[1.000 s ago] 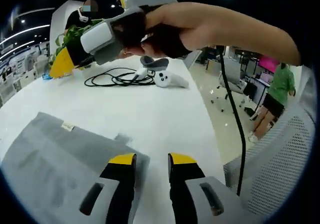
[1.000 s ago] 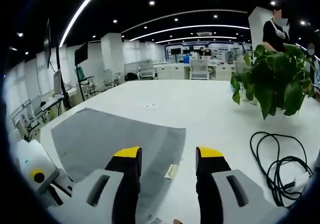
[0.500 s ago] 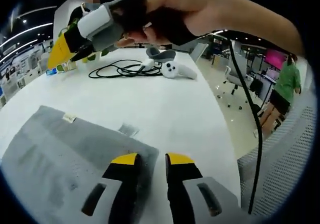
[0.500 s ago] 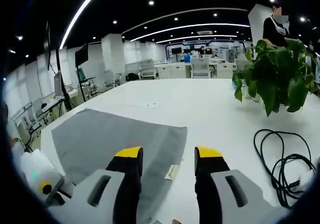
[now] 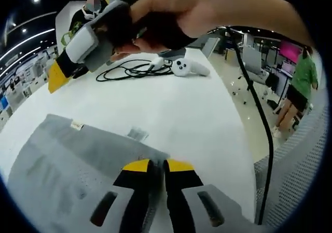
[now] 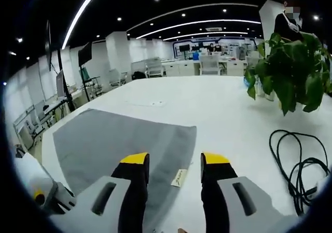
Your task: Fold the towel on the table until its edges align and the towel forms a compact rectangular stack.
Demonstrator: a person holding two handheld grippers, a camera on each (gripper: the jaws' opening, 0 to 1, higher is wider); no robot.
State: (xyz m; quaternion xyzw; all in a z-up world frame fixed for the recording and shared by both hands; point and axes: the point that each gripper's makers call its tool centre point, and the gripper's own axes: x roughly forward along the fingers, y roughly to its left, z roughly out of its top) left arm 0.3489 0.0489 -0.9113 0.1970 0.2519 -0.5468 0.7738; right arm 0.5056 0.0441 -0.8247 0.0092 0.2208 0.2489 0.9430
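Note:
A grey towel point(image 5: 67, 160) lies flat on the white table point(image 5: 187, 113), a small label point(image 5: 77, 125) on its far edge. My left gripper point(image 5: 158, 165) is at the towel's near right corner, its yellow-tipped jaws closed together on the cloth there. In the right gripper view the towel point(image 6: 114, 139) spreads out to the left, its label point(image 6: 179, 177) lying between the jaws. My right gripper point(image 6: 168, 160) stands open just over that edge. In the left gripper view a hand holds the right gripper point(image 5: 56, 76) above the towel's far side.
A coiled black cable point(image 5: 135, 69) and a white controller point(image 5: 189, 67) lie at the table's far end. A potted plant point(image 6: 290, 72) and the cable point(image 6: 298, 160) sit to the right. A mesh chair point(image 5: 295, 160) stands off the table edge, with a person in green point(image 5: 301, 82) beyond.
My left gripper's jaws have closed from open onto the towel's corner. The right gripper has come down a little towards the towel's labelled edge and stays open.

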